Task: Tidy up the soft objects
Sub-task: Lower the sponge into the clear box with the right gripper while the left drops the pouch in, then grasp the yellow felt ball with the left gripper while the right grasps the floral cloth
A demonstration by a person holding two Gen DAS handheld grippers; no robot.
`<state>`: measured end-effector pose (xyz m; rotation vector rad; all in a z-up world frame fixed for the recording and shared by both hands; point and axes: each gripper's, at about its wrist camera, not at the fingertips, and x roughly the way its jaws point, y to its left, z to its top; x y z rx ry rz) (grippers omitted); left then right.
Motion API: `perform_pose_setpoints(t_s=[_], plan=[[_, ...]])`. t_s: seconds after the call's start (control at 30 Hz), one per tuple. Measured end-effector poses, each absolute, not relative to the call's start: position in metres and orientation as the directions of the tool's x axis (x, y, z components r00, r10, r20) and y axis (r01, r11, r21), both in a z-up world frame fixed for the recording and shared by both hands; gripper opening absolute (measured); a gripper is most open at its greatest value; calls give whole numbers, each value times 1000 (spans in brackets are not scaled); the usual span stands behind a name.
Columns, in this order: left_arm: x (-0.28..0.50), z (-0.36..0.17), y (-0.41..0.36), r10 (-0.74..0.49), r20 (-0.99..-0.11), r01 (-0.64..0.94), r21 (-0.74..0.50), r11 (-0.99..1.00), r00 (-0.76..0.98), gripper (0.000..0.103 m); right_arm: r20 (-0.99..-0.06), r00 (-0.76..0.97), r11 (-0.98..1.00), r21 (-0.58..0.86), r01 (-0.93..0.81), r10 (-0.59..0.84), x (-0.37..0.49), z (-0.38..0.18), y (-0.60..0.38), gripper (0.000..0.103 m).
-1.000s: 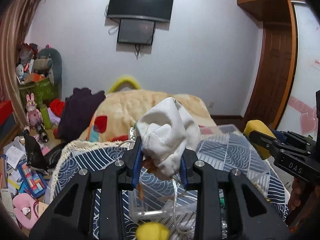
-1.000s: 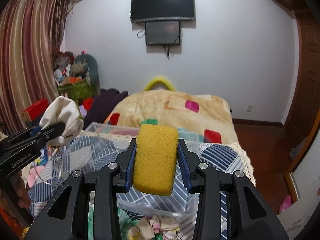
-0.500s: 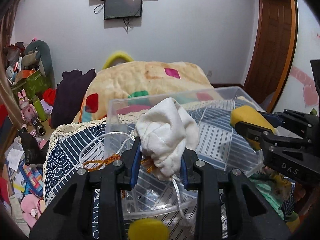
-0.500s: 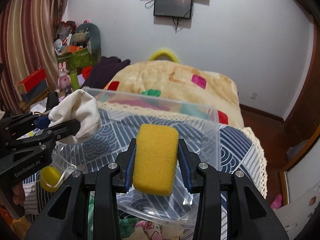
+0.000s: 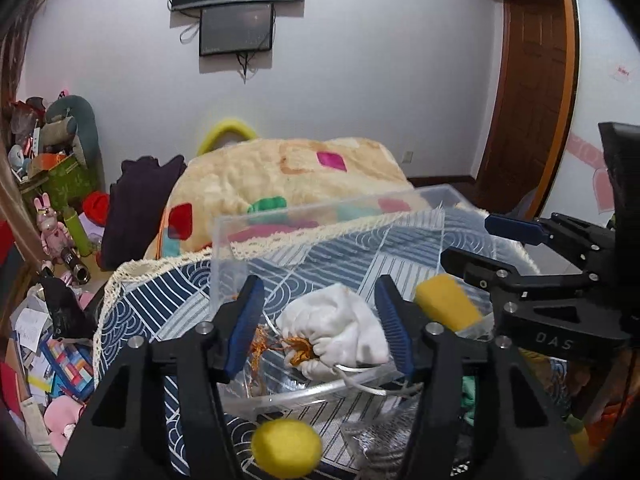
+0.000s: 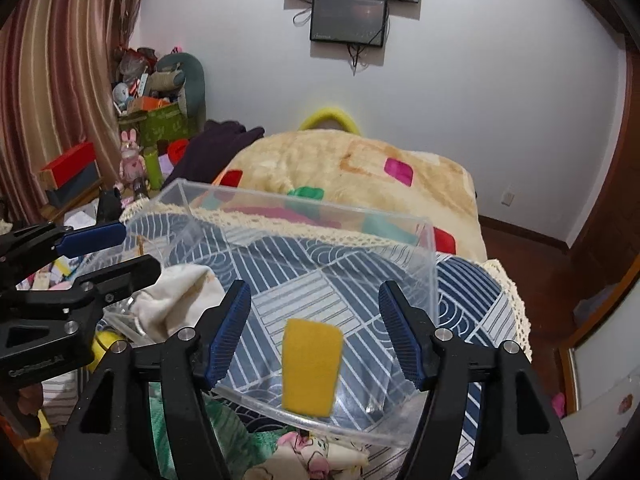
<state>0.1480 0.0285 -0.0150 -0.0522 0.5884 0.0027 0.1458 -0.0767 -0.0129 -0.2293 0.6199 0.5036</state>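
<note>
A clear plastic box (image 5: pixel 332 216) (image 6: pixel 424 264) stands on the blue patterned cloth. A white drawstring pouch (image 5: pixel 340 326) with orange tassels lies inside it at the left; it also shows in the right wrist view (image 6: pixel 176 304). A yellow sponge (image 6: pixel 310 366) (image 5: pixel 448 302) lies inside at the right. My left gripper (image 5: pixel 320 320) is open just above the pouch, not touching it. My right gripper (image 6: pixel 314 332) is open above the sponge. Each gripper shows in the other's view, left (image 6: pixel 100 252), right (image 5: pixel 484 244).
A yellow ball (image 5: pixel 286 446) sits in front of the box. Loose cloth items (image 6: pixel 312 456) lie at the near edge. A beige blanket (image 5: pixel 288 176) is heaped behind the box. Toys and boxes (image 5: pixel 52 184) clutter the floor at left. A wooden door (image 5: pixel 528 80) is at right.
Both grippers have moved down to the box and opened. The pouch and the sponge have been let go and now lie inside the box.
</note>
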Motion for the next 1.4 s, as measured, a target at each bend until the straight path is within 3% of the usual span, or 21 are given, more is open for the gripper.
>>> perform_pose_setpoints(t_s=[0.47,0.6,0.8,1.1,1.4], plan=[[82,21,28,-2,-389,-23,-61,998,921,75,-440,793,868,-56,-493,422,98,30,-98,69],[69,13,32,17,-368,-46,-71,996,930,83,-406,800,865,-44,-499,441,83,33,-106,69],[61,-13,37,32,-408,-63,-63,996,913,84,-398,813,881,-23,-472,425,70,19,-117,71],[71,-64,42,53,-510,-108,-78,991,859,84,-494,777,891,-11,-453,389,74,-23,-117,71],[77,-88,40,79,-545,-133,-61,989,835,83,-545,763,912,7,-410,347,78,-50,-127,71]])
